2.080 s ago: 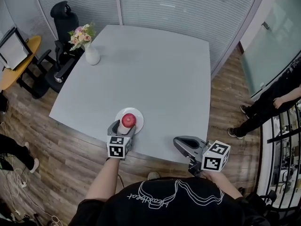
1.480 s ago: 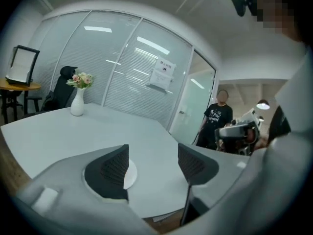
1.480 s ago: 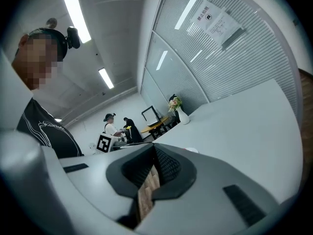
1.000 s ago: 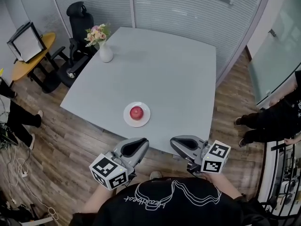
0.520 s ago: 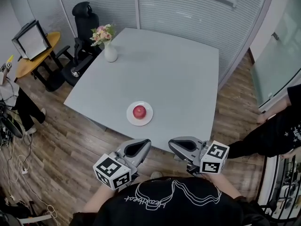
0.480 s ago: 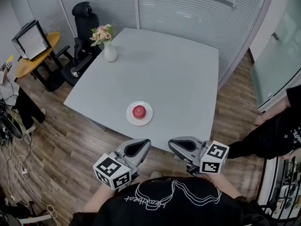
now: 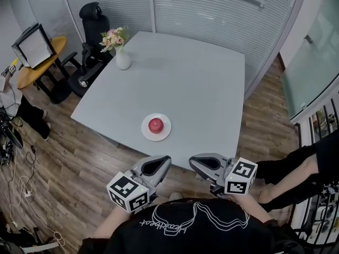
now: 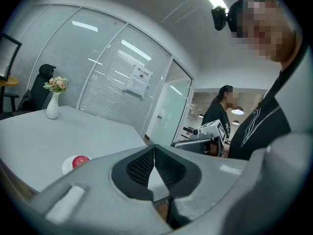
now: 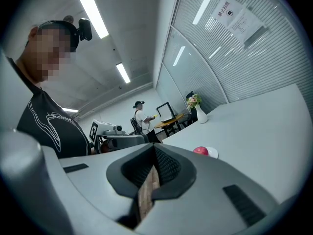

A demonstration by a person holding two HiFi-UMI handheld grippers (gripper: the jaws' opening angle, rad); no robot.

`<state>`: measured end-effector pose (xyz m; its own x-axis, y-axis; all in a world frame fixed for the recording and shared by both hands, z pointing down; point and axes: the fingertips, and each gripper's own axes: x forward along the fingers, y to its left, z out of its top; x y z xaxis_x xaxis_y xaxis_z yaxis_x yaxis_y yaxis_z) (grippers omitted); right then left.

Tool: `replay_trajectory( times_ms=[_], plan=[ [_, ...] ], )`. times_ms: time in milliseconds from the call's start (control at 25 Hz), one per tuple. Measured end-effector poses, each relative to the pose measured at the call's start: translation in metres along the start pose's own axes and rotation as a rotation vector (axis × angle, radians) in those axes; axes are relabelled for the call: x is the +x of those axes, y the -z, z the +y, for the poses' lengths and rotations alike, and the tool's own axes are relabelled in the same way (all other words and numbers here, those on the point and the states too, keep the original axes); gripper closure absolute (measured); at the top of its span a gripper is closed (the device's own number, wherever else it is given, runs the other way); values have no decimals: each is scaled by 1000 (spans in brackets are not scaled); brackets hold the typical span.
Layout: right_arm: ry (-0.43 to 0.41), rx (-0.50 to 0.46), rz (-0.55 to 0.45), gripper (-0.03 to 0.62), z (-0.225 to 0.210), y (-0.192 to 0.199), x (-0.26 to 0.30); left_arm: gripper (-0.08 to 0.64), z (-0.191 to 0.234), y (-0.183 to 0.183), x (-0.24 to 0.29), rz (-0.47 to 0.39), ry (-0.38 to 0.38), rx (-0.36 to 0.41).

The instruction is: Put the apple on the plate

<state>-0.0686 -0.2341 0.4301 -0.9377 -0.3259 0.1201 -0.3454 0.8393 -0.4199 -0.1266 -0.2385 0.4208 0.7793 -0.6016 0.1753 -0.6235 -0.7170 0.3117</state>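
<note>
A red apple (image 7: 155, 124) rests on a small white plate (image 7: 148, 133) near the front edge of the grey table (image 7: 201, 83). Both grippers hang over the wooden floor close to my body, short of the table edge and apart from the plate. The left gripper (image 7: 163, 161) is shut with nothing in it, and so is the right gripper (image 7: 194, 161). The left gripper view has the apple (image 8: 79, 161) and plate (image 8: 66, 166) low on the left beyond shut jaws. In the right gripper view the apple (image 9: 200, 151) lies on the plate (image 9: 212, 153) past shut jaws.
A white vase of flowers (image 7: 122, 59) stands at the table's far left corner. Behind it are a black office chair (image 7: 90, 23) and a round yellow table (image 7: 29, 70). A person's legs (image 7: 296, 168) show at the right, by the glass wall.
Two seconds ago the left gripper stood at the plate with the apple between its jaws. It has let go, drawn back towards my body and shut. The right gripper has stayed in place.
</note>
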Motion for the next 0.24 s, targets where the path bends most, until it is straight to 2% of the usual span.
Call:
replay_trajectory(
  times_ms=[240],
  plan=[
    [3,-4,3,584,3,-2,2,543,-1,-1,-3,2,5,3]
  ],
)
